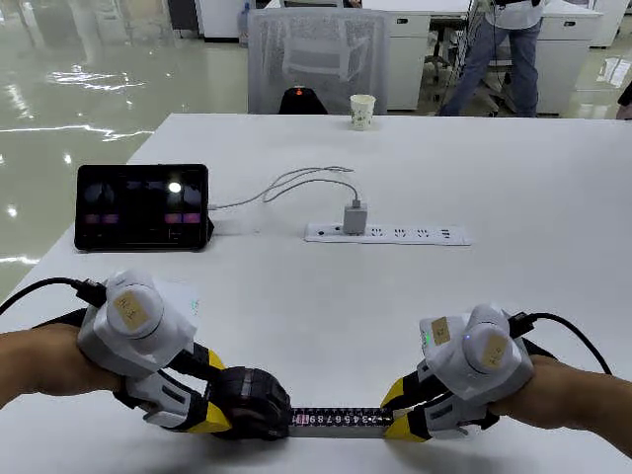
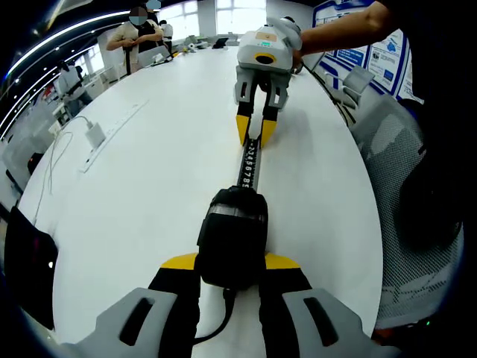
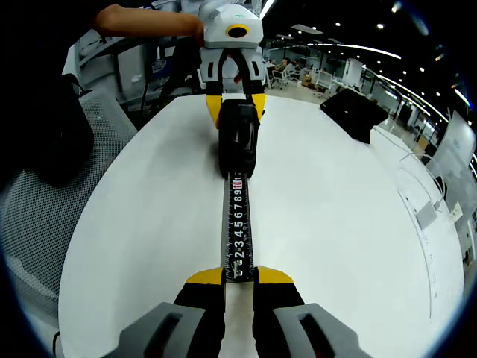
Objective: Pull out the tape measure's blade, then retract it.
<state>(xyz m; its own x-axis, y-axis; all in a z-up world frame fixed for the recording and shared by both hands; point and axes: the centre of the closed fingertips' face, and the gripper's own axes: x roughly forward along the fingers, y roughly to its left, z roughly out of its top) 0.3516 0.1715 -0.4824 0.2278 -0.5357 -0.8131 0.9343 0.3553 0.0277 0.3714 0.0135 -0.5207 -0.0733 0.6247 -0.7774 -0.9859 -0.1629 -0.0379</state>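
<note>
Down at the near edge of the white table [image 1: 513,197], tape measure [image 1: 259,400] stretched sideways between the two grippers. Left gripper [image 1: 219,393] clenched on the black case [image 2: 232,231], yellow-tipped jaws pressed against its two flanks; in the left gripper view, case standing between the tips, a thin black strap [image 2: 222,317] trailing back from it. Right gripper [image 1: 397,412] pinched on the free end of the blade [image 3: 238,224], jaws closed over it from both sides, very tip hidden between them. Blade drawn out only a short way, straight and level, lying on or just over the tabletop, cannot tell which. Black face, white numerals, one through nine readable in the right gripper view, then a reddish mark just before the case mouth. Grippers nose to nose, near one another, joined by that short run of blade. Grey-white bodies, black leads [image 1: 39,288] running off behind them. Farther up the table, well apart from the work: dark tablet [image 1: 141,205] at the left, screen faintly lit; white strip [image 1: 387,234] about mid-table, white charger [image 1: 355,215] plugged into it; thin cable [image 1: 281,185] looping from the charger across to the tablet's side. Paper cup [image 1: 362,111] near the far edge, mesh chair [image 1: 316,59] just behind the table there. Beyond, glossy floor [image 1: 99,69], white cabinets [image 1: 410,49] and a standing person [image 1: 504,39] at the upper right.
</note>
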